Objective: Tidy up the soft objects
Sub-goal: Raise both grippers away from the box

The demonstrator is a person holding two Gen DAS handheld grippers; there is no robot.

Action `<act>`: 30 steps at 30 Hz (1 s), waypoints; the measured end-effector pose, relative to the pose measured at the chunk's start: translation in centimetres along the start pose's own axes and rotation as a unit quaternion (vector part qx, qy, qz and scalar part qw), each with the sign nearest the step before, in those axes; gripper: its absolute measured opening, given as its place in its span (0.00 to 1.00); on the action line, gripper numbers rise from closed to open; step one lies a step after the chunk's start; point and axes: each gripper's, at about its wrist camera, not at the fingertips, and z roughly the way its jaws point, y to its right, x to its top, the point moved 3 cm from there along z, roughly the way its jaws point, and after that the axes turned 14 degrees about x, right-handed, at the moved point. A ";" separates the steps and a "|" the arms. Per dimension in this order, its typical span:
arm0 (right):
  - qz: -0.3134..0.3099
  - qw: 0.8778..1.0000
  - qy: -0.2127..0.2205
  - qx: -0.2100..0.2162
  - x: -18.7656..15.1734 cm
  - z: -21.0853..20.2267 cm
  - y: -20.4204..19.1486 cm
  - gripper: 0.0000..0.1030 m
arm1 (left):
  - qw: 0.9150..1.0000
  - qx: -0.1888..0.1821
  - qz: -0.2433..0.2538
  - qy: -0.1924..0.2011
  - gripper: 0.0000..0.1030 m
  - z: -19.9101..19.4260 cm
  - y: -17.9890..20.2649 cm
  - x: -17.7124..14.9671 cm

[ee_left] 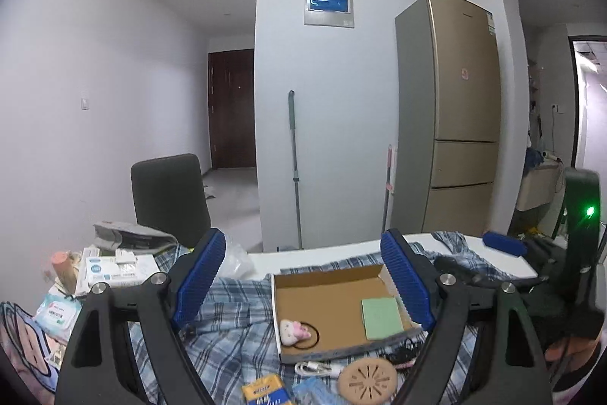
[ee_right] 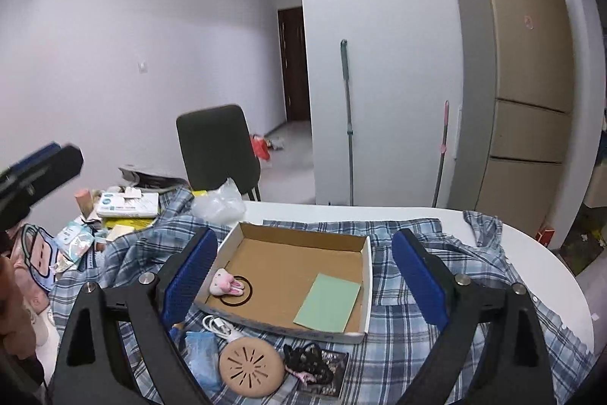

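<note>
A shallow cardboard box lies on a blue plaid shirt spread over the table. In the box are a pink plush bunny on a black hair tie and a green cloth. In front of the box lie a round tan pad, a black lace item, a light blue cloth and a white cable. My left gripper is open and empty above the box. My right gripper is open and empty above the box.
The table's left side holds tissue packs, wipes, a clear plastic bag and a pink printed cloth. A dark chair stands behind the table. A mop and a fridge stand beyond.
</note>
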 end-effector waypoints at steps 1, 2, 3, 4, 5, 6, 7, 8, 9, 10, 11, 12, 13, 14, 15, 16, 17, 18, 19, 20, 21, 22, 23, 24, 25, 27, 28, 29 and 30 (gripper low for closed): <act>0.001 1.000 0.005 0.000 -0.3 -0.5 -0.1 0.90 | 1.000 -0.002 -0.006 0.001 0.83 -0.3 -0.3 -0.5; 0.003 1.000 0.008 -0.002 -0.6 -0.9 -0.1 0.90 | 1.000 0.001 -0.020 0.008 0.83 -0.7 -0.7 -1.1; 0.010 1.000 0.007 -0.005 -1.0 -1.2 -0.1 0.91 | 1.000 0.005 -0.025 0.014 0.83 -1.1 -1.0 -1.6; 0.018 1.000 0.003 -0.002 -1.3 -1.4 0.1 0.91 | 0.999 0.009 -0.023 0.021 0.83 -1.3 -1.1 -2.1; 0.026 1.000 0.001 0.005 -1.7 -1.5 0.2 0.91 | 0.999 0.013 -0.023 0.027 0.83 -1.6 -1.4 -2.8; 0.029 1.000 0.002 0.006 -2.0 -1.6 0.2 0.91 | 0.999 0.013 -0.024 0.027 0.83 -1.6 -1.6 -3.4; 0.027 1.000 0.004 0.002 -2.4 -1.8 0.2 0.91 | 0.999 0.010 -0.025 0.024 0.83 -1.5 -1.7 -3.9; 0.023 1.000 0.004 -0.003 -2.7 -1.7 0.2 0.91 | 1.000 0.003 -0.025 0.018 0.83 -1.4 -1.9 -4.6; 0.020 1.000 0.003 -0.009 -3.1 -1.7 0.3 0.91 | 1.000 -0.006 -0.024 0.013 0.83 -1.2 -2.0 -5.2; 0.020 1.000 0.000 -0.012 -3.4 -1.6 0.4 0.91 | 0.999 -0.018 -0.025 0.013 0.84 -1.2 -2.1 -5.8; 0.022 1.000 -0.003 -0.011 -3.9 -1.5 0.6 0.91 | 0.999 -0.018 -0.023 0.014 0.86 -1.0 -2.3 -6.4; 0.026 1.000 -0.006 -0.007 -4.3 -1.4 0.8 0.91 | 1.000 -0.008 -0.016 0.016 0.92 -0.9 -2.3 -7.0; 0.029 1.000 -0.010 0.000 -4.8 -1.3 0.9 0.91 | 1.000 -0.003 -0.011 0.020 0.95 -0.8 -2.3 -7.5; 0.031 0.999 -0.014 0.005 -5.2 -1.2 1.0 0.91 | 1.000 0.003 -0.006 0.024 1.00 -0.7 -2.3 -8.1; 0.031 0.999 -0.017 0.006 -5.5 -1.0 1.1 0.91 | 1.000 0.005 -0.004 0.027 1.00 -0.6 -2.3 -8.7; 0.031 0.999 -0.016 0.004 -5.9 -0.8 1.2 0.91 | 1.000 0.004 -0.003 0.028 1.00 -0.5 -2.3 -9.3; 0.030 0.999 -0.014 0.002 -6.2 -0.7 1.2 0.91 | 1.000 0.002 0.001 0.029 1.00 -0.3 -2.1 -9.7; 0.028 1.000 -0.012 0.000 -6.6 -0.6 1.3 0.92 | 1.000 0.000 0.007 0.029 1.00 -0.1 -1.9 -10.2; 0.024 1.000 -0.009 -0.002 -6.9 -0.4 1.3 0.94 | 1.000 0.000 0.011 0.028 1.00 0.1 -1.8 -10.6; 0.019 1.000 -0.007 -0.005 -7.2 -0.3 1.3 0.95 | 1.000 -0.001 0.012 0.027 1.00 0.4 -1.8 -11.0; 0.014 1.000 -0.002 -0.007 -7.4 -0.2 1.3 0.98 | 1.000 -0.002 0.012 0.025 1.00 0.6 -1.8 -11.4; 0.010 1.000 0.004 -0.008 -7.7 -0.2 1.3 0.99 | 1.000 0.000 0.014 0.020 1.00 1.0 -1.7 -11.9; 0.007 1.000 0.010 -0.007 -7.8 -0.1 1.4 1.00 | 1.000 -0.001 0.014 0.015 1.00 1.2 -1.6 -12.2; 0.005 1.000 0.014 -0.004 -8.1 -0.1 1.4 1.00 | 1.000 -0.003 0.011 0.008 1.00 1.5 -1.7 -12.3; 0.004 1.000 0.015 0.000 -8.2 0.0 1.3 1.00 | 1.000 -0.004 0.006 0.002 1.00 1.9 -1.9 -12.4; 0.007 1.000 0.014 0.008 -8.7 0.3 1.5 1.00 | 1.000 -0.003 -0.001 -0.003 1.00 2.3 -2.2 -12.7; 0.011 1.000 0.015 0.014 -8.9 0.4 1.6 1.00 | 1.000 -0.002 -0.004 -0.005 1.00 2.3 -2.3 -12.8; 0.013 1.000 0.015 0.018 -9.0 0.5 1.7 1.00 | 1.000 -0.002 -0.007 -0.005 1.00 2.3 -2.4 -12.9; 0.016 1.000 0.015 0.018 -9.2 0.6 1.8 1.00 | 1.000 -0.002 -0.009 -0.004 1.00 2.2 -2.5 -12.9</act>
